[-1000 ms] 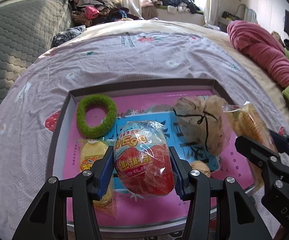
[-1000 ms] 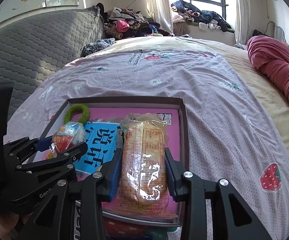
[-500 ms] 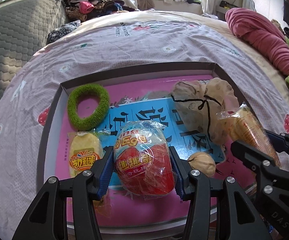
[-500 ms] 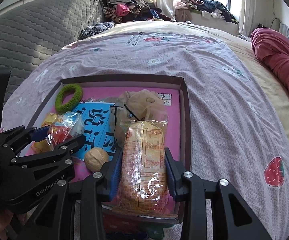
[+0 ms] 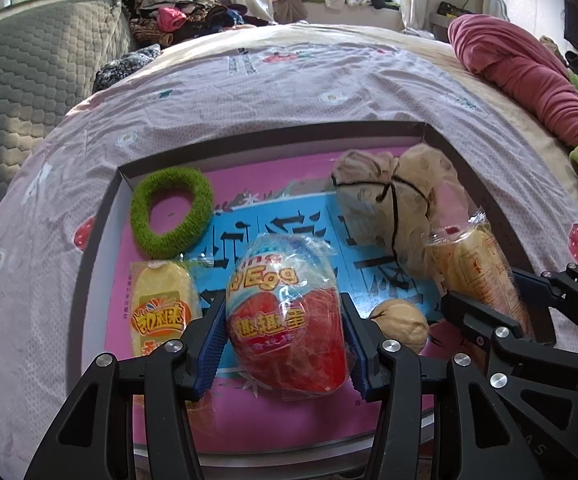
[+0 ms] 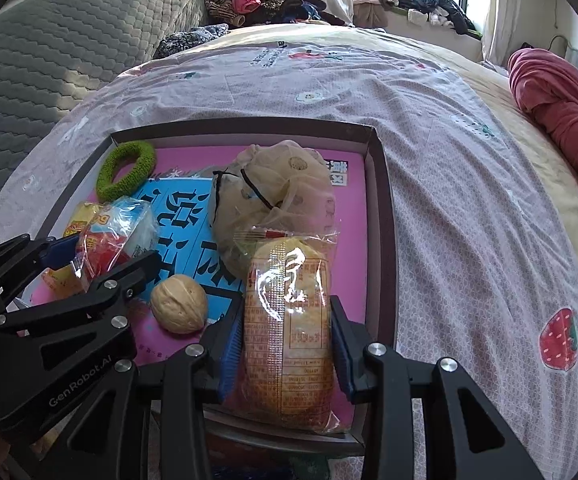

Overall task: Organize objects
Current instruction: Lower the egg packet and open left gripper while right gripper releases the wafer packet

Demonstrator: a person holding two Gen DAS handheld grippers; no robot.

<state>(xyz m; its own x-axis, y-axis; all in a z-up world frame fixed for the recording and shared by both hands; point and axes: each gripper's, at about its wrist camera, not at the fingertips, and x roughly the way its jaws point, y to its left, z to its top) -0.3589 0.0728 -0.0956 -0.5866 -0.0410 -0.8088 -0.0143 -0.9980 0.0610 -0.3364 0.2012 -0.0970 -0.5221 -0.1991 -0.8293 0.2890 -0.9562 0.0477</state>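
- Your left hand-held gripper (image 5: 283, 344) is clamped on the egg-shaped toy in crinkly clear wrapper, red below and pale blue on top (image 5: 285, 316); both blue pads press its sides, and it hangs over the near part of the tray.
- Your right hand-held gripper (image 6: 285, 350) grips the long yellow snack pack in clear printed film (image 6: 289, 320), pads tight on both long edges, over the tray's near right corner.
- The shallow grey-walled cardboard tray with a pink and blue printed floor (image 6: 381, 208) sits on the bed's lilac strawberry-print quilt (image 6: 469, 200).
- Inside it: a fuzzy green ring (image 5: 171, 212) in the far left corner, a yellow wrapped snack (image 5: 161, 308) just below the ring, a beige mesh pouch tied with black cord (image 6: 277, 196) at the centre right, touching the tip of the snack pack.
- A tan walnut (image 6: 179, 309) lies between your two grippers (loose on the tray floor).
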